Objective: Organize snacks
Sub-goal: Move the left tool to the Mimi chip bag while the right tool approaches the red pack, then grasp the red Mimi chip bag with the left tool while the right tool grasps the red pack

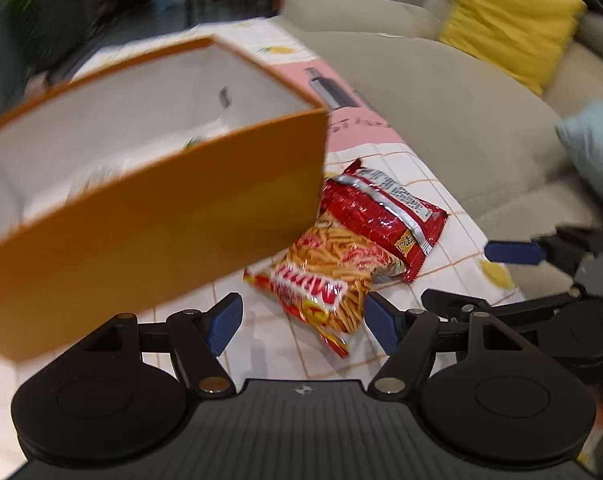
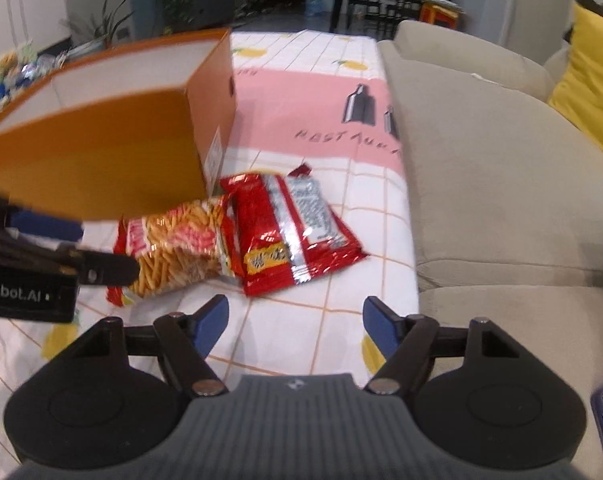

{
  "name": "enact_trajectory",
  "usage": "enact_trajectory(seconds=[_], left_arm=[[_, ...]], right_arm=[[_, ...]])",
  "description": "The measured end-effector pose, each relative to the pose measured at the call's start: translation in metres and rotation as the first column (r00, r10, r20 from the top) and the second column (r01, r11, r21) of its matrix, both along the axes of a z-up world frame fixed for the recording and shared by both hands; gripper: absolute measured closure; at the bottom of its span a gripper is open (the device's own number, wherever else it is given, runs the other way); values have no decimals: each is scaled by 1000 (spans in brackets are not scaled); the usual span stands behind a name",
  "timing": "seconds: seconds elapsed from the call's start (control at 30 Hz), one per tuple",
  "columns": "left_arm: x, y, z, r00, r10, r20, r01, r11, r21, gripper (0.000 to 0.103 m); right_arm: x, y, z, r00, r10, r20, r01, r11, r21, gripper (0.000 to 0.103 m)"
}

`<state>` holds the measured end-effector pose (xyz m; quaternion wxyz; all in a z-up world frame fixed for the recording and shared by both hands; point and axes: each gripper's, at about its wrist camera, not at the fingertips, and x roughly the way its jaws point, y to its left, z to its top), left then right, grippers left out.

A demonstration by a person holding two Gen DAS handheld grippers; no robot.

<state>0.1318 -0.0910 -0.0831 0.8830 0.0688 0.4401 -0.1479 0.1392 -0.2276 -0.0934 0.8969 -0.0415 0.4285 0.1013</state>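
**Both grippers empty over two snack bags**

Your left gripper (image 1: 301, 320) has its fingers spread with nothing between them, low in its frame just below the clear bag of stick snacks (image 1: 329, 276). Your right gripper (image 2: 295, 326) is likewise spread and empty, at lower centre of its view. The stick-snack bag (image 2: 173, 252) lies on the counter (image 2: 313, 320) under a checked cloth, its upper end overlapped by the red foil bag (image 2: 285, 228) to its right. The orange box (image 1: 149, 216), open-topped and white inside, fills the left of both frames, its corner just beside the bags. A beige sofa (image 2: 481, 168) runs along the right.
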Motion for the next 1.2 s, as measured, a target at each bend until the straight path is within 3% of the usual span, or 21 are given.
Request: enact_trajectory(seconds=[0.1, 0.3, 0.53, 0.7, 0.77, 0.83, 0.9, 0.97, 1.2], left_arm=[[5, -7, 1, 991, -132, 23, 130, 989, 67, 18], [18, -19, -4, 948, -319, 11, 312, 933, 182, 17], [34, -32, -16, 898, -433, -79, 440, 881, 175, 19], [29, -39, -26, 889, -452, -79, 457, 858, 233, 18], [28, -39, -28, 897, -432, -91, 441, 865, 239, 21], [31, -34, -26, 915, -386, -118, 402, 896, 188, 39], [33, -29, -24, 935, -327, -135, 346, 926, 152, 45], [30, -25, -22, 951, -278, -133, 296, 945, 140, 47], [12, -16, -17, 978, -166, -124, 181, 975, 127, 54]], right_arm=[[6, 3, -8, 999, 50, -17, -50, 999, -11, 26], [20, 8, -17, 984, 180, 5, -179, 982, -56, 13], [41, -2, -22, 965, 261, 13, -260, 964, -55, 7], [55, -10, -28, 961, 276, 4, -276, 961, -15, 6], [59, -10, -30, 958, 288, 5, -288, 958, 2, 6], [64, -10, -32, 958, 286, 5, -286, 958, 28, 6], [66, -10, -34, 962, 272, 10, -272, 961, 55, 9], [66, -9, -33, 965, 261, 20, -262, 964, 53, 16], [54, -3, -29, 965, 261, 3, -260, 965, 39, 17]])
